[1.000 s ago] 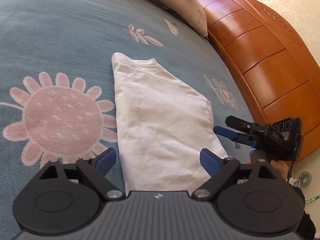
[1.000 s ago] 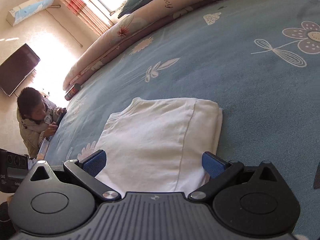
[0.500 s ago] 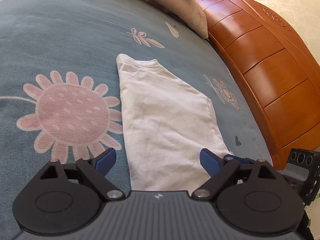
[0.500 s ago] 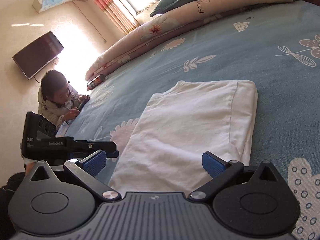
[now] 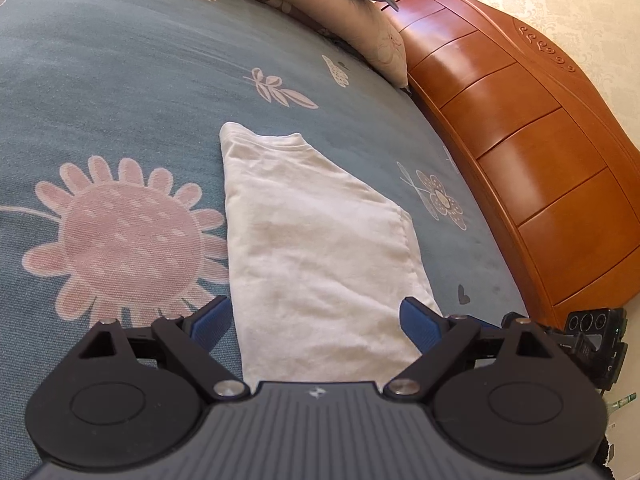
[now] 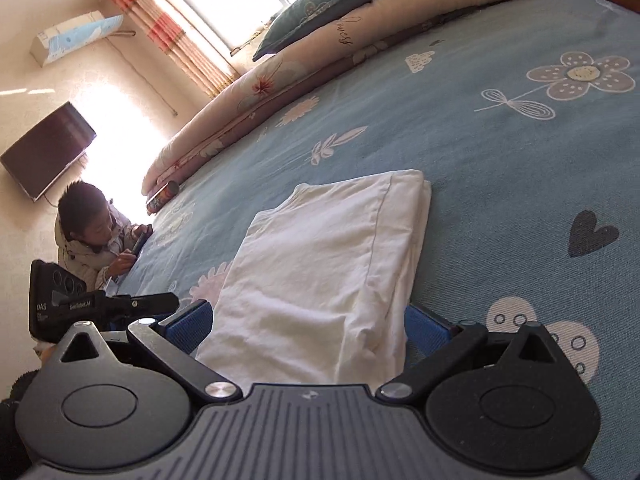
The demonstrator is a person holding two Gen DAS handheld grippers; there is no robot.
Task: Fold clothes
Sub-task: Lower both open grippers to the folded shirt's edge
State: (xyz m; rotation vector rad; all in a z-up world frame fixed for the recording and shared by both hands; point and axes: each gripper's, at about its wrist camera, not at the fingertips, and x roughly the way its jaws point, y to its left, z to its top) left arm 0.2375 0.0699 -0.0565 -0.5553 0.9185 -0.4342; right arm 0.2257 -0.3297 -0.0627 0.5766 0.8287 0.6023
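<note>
The white garment (image 5: 320, 240) lay flat on the blue flowered bedspread (image 5: 120, 60), already folded into a long narrow strip. Its long axis ran straight away from my left gripper (image 5: 316, 320), near end between the spread fingers and far end, with the neckline, pointing toward the pillows (image 5: 340, 12) and the wooden headboard (image 5: 520, 140). My left gripper was wide open and held nothing; its blue pads (image 5: 212, 320) stood one on each side of the strip's near end, above the cloth rather than on it, as far as I could judge.

My right gripper (image 6: 308, 324) was just as wide open and empty, and it too faced a short end of the strip, the thicker layered edge (image 6: 412, 248) running along its right side. In that view my left gripper (image 6: 100, 304) showed low at the left, so both tools were crowded at the same near end. Neither was plainly nearer.

I judged the next fold would carry this near end lengthwise over to the far end, each gripper pinching one near corner. A boy (image 6: 92, 232) leaned at the far bedside, well apart from the cloth.
</note>
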